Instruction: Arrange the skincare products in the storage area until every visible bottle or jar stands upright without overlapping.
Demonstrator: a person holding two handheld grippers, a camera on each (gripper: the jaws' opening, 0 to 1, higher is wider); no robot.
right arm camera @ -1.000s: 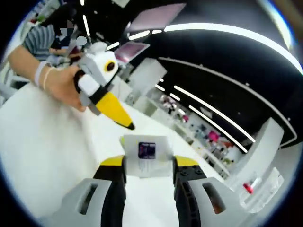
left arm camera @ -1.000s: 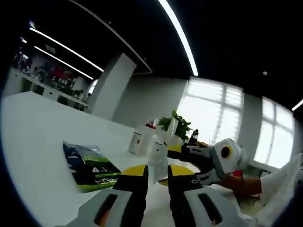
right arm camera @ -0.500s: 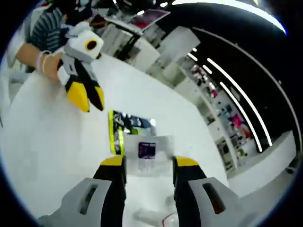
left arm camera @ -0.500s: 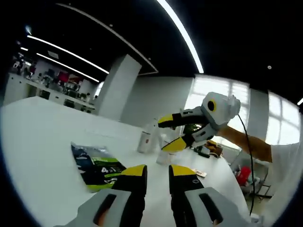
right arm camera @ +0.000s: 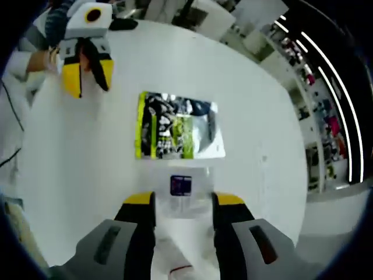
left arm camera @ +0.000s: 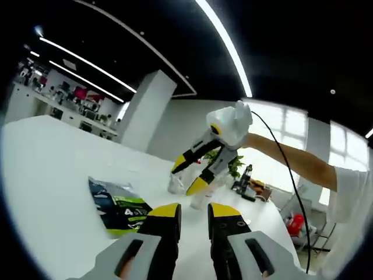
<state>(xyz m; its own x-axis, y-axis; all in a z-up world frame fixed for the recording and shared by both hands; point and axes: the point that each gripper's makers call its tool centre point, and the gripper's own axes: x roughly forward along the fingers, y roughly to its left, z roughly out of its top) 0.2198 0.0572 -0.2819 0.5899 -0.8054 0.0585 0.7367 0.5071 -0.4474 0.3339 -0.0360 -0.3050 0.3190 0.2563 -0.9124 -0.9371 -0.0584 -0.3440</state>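
My right gripper (right arm camera: 183,210) was clamped on a clear skincare bottle (right arm camera: 181,194) with a dark label, held above the white table (right arm camera: 116,169). Beyond it a green and black foil pouch (right arm camera: 178,126) lay flat; its contents could not be seen. My left gripper (left arm camera: 193,217) stood slightly apart, holding nothing, and farther off small bottles (left arm camera: 175,184) stood on the table.

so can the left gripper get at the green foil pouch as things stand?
Probably yes. The left gripper is empty with its jaws apart, and the green foil pouch lies flat on the white table just ahead of it with nothing between. The right gripper, shut on a clear box, is off to the side.
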